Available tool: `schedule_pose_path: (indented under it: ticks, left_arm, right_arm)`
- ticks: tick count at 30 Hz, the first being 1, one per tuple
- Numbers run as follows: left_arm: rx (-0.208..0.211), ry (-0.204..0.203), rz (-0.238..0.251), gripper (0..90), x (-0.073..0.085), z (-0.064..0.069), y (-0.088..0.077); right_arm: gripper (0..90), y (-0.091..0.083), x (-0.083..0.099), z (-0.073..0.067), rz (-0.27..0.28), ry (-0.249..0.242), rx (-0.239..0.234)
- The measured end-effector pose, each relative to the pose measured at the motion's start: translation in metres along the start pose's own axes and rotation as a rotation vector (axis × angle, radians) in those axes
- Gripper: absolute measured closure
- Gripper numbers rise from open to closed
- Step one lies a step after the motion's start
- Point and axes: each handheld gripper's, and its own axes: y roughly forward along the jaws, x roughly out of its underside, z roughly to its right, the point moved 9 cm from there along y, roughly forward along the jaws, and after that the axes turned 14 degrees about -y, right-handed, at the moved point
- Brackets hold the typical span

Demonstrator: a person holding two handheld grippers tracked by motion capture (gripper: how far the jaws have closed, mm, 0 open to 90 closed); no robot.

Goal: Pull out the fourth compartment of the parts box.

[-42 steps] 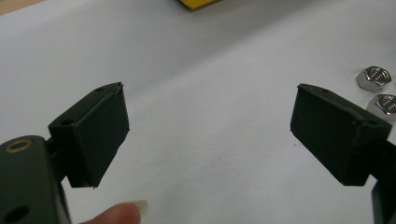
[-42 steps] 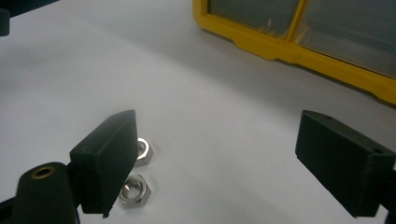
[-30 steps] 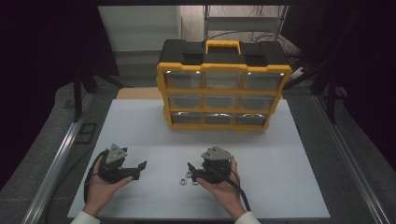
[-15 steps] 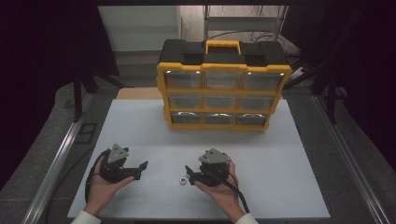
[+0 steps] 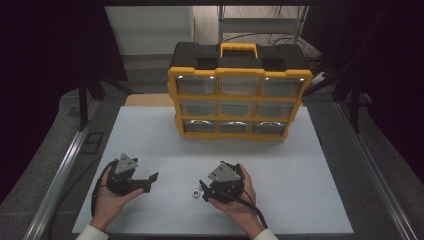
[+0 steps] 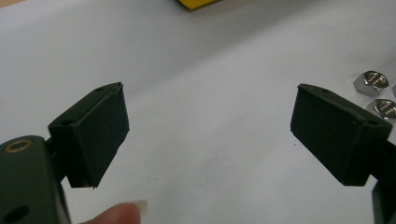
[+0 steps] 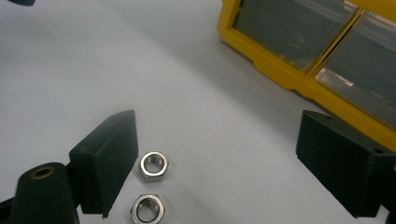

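Two small steel hex nuts point(image 7: 154, 165) lie side by side on the white table top, and from above they read as one bright speck point(image 5: 194, 192). My right gripper point(image 7: 217, 121) is open, low over the table, with the nuts just inside its left jaw. In the high view the right gripper point(image 5: 204, 191) points left at them. My left gripper point(image 5: 149, 182) is open and empty, a short way left of the nuts, pointing right. In the left gripper view the left gripper point(image 6: 208, 100) has the nuts point(image 6: 371, 83) beyond its right jaw.
A yellow and black organizer point(image 5: 240, 97) with clear drawers stands at the back of the white table point(image 5: 150, 135); its lower frame point(image 7: 299, 79) lies close ahead of the right gripper. Metal rails point(image 5: 65, 170) run along both table sides.
The right gripper has edged slightly left, closer to the nuts. The left gripper has hardly moved.
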Motion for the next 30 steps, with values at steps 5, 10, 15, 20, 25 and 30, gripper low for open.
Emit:
schedule_pose_path:
  ticks: [5,10,15,20,25,30]
  left_arm:
    - [0.0,-0.002,0.003,12.2,-0.0005,-0.0012,0.0006]
    - [-0.011,0.004,0.001,12.2,0.0004,-0.0031,0.0006]
    - [-0.019,0.003,-0.001,12.2,0.0011,-0.0059,0.0003]
    - [-0.02,0.0,0.0,12.2,0.001,-0.0067,0.0002]
    - [-0.02,0.002,-0.001,12.1,0.0011,-0.0066,0.0005]
    - [-0.02,0.003,-0.003,12.1,0.0016,-0.0071,0.0005]
  right_arm:
    - [13.7,-0.0006,-0.0007,-0.0006,-0.01,-0.081,0.038]
    - [13.7,-0.0003,-0.0006,-0.0029,-0.025,-0.137,0.056]
    - [13.7,-0.0021,-0.0027,-0.0041,-0.028,-0.191,0.08]
    - [13.6,-0.004,-0.0047,-0.0037,-0.028,-0.25,0.114]
    - [13.6,-0.0061,-0.006,-0.0035,-0.033,-0.306,0.144]
    - [13.7,-0.0062,-0.0055,-0.0033,-0.044,-0.331,0.162]
